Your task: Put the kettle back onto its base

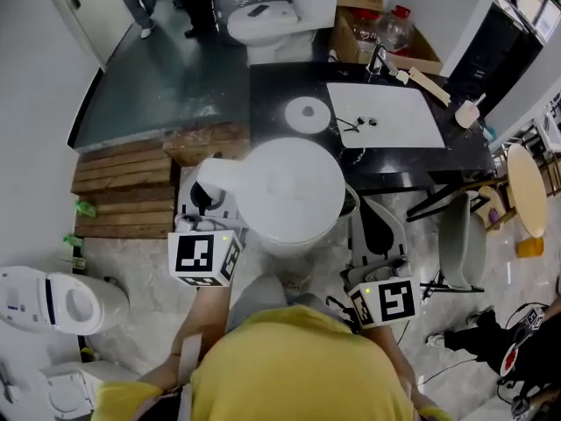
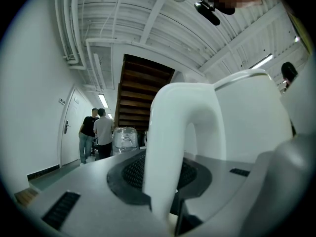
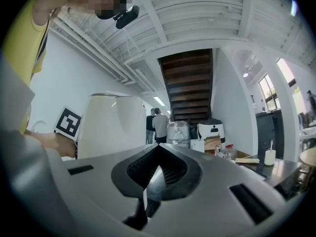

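Observation:
A white kettle (image 1: 289, 191) hangs in the air in front of the person, short of the black table (image 1: 272, 90). My left gripper (image 1: 210, 202) is shut on its curved handle (image 2: 168, 147), which fills the left gripper view between the jaws. The round white base (image 1: 307, 112) lies on the table's left part, beyond the kettle. To the kettle's right, my right gripper (image 1: 364, 207) is level and holds nothing; in the right gripper view its jaws (image 3: 153, 174) meet, with the kettle body (image 3: 111, 125) off to their left.
A white mat (image 1: 390, 117) with small dark items lies right of the base. Wooden pallets (image 1: 131, 178) lie at the left and a grey chair (image 1: 460, 239) at the right. Toilets (image 1: 263, 20) stand behind the table. Two people (image 2: 98, 132) stand far back.

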A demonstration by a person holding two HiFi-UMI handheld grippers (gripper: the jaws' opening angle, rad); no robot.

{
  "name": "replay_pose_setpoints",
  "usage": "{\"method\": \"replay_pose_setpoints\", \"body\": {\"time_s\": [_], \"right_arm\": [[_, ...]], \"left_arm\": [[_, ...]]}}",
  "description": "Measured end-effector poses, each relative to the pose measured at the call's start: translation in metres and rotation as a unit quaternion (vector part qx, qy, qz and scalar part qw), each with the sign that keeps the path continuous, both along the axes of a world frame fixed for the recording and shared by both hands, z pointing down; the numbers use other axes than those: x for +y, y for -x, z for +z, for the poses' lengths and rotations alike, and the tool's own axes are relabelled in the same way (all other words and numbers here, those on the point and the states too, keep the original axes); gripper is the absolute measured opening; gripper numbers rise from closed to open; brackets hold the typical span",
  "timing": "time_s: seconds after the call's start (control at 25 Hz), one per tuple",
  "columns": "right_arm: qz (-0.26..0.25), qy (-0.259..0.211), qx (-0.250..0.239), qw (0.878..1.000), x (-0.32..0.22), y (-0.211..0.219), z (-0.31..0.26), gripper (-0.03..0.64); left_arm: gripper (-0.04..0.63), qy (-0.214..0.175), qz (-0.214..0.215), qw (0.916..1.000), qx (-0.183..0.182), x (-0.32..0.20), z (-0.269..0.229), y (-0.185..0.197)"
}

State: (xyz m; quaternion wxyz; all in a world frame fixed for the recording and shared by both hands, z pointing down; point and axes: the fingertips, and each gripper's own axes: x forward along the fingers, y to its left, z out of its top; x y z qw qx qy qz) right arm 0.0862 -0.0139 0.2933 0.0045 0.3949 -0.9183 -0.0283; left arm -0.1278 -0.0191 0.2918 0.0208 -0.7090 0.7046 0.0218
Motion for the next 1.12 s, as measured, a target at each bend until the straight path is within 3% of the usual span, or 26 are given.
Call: {"method": "replay_pose_setpoints", "body": {"time_s": [0.32,1.12], "right_arm": [[-0.002,0.003,0.002,1.0,-0.024,0.01,-0.002,0.015],[0.063,-0.001,-0.003,0.998,-0.134,0.038,-0.003,0.015]], "left_arm": [[0.098,-0.002,0.005,1.0,-0.004,-0.033,-0.005,0.004],[0.098,-0.008,0.065,0.9978,-0.013,-0.167,-0.016,0.03]]}}
